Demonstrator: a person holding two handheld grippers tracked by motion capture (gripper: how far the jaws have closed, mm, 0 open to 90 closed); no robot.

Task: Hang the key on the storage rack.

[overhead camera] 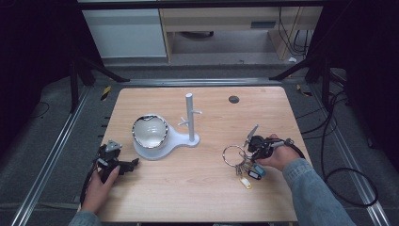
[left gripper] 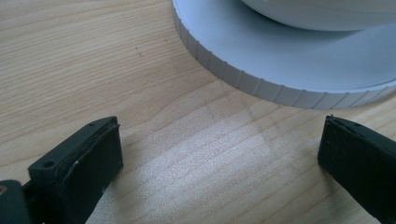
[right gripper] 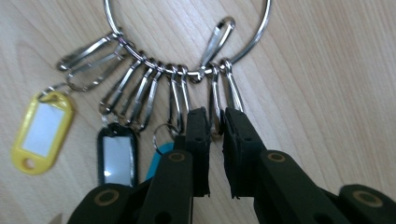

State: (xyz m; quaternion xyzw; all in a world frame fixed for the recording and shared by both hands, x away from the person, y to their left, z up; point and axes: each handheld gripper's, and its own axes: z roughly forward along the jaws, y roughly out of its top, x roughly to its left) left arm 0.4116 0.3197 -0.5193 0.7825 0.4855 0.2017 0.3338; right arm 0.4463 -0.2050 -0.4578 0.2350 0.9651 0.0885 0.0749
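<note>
The key ring (right gripper: 187, 28) lay flat on the table (overhead camera: 197, 188) at its right front, its snap clips and the yellow tag (right gripper: 42, 126), black tag (right gripper: 116, 156) and blue tag fanned back toward the person, so the ring's open loop pointed away from the right gripper (right gripper: 215, 116), whose jaws were nearly pressed together on one clip (right gripper: 215, 100) hanging from the ring's near edge. That put the bunch's long axis in line with this gripper, and the right hand (overhead camera: 277, 155) was far the nearer. The white stand (overhead camera: 190, 123) with its pegs and bowl (overhead camera: 149, 132) stood well apart to the left, where the left gripper (overhead camera: 123, 165) rested low with jaws spread wide, empty, just beside the stand's ribbed base (left gripper: 243, 79).
</note>
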